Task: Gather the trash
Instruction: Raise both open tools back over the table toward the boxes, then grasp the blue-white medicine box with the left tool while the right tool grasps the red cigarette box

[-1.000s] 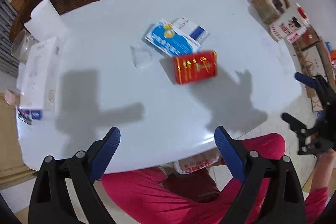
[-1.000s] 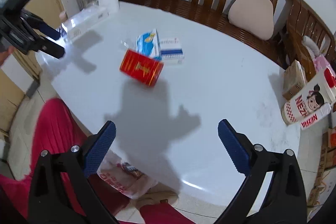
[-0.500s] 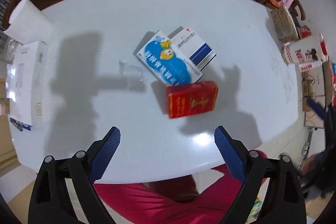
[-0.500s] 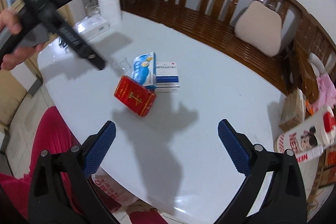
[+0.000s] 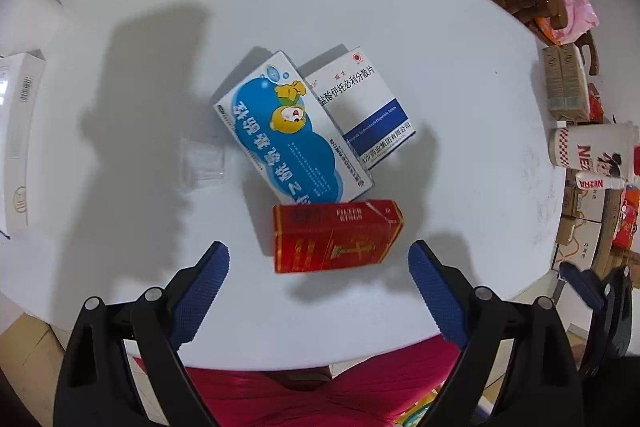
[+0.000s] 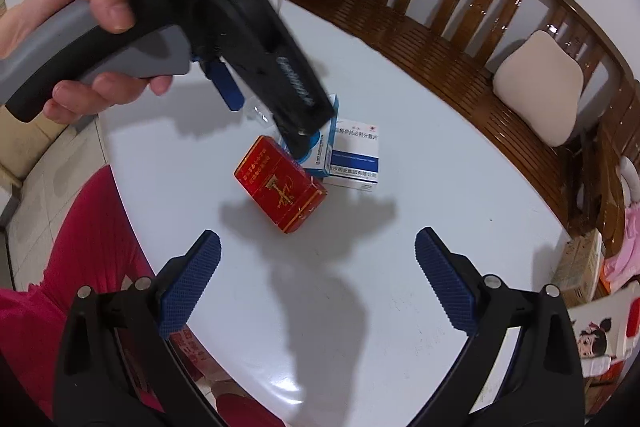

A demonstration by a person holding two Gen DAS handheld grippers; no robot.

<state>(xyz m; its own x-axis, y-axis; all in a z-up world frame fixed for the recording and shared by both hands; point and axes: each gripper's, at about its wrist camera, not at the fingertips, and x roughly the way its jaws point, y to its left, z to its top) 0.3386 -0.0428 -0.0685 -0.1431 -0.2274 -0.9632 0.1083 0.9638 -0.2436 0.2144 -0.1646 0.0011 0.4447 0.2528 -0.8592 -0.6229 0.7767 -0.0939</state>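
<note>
A red cigarette box (image 5: pixel 336 235) lies on the white table (image 5: pixel 460 47), with a blue bear-print box (image 5: pixel 290 131) and a white-and-blue medicine box (image 5: pixel 366 107) just behind it. A small clear plastic piece (image 5: pixel 202 159) lies to their left. My left gripper (image 5: pixel 318 291) is open and empty, hovering just above the red box. My right gripper (image 6: pixel 316 283) is open and empty, over the table in front of the red box (image 6: pixel 280 187). The left gripper's body (image 6: pixel 256 67) shows above the boxes in the right wrist view.
A long white box (image 5: pixel 16 139) lies at the table's left edge. A wooden bench (image 6: pixel 460 39) with a beige cushion (image 6: pixel 538 87) runs behind the table. Cartons and a Nezha-print cup (image 5: pixel 592 151) stand right of the table. My red-clad legs (image 5: pixel 320 395) are at the front edge.
My left gripper has moved forward and down over the boxes, which now look much larger. My right gripper has come closer to the red box. Both stay open.
</note>
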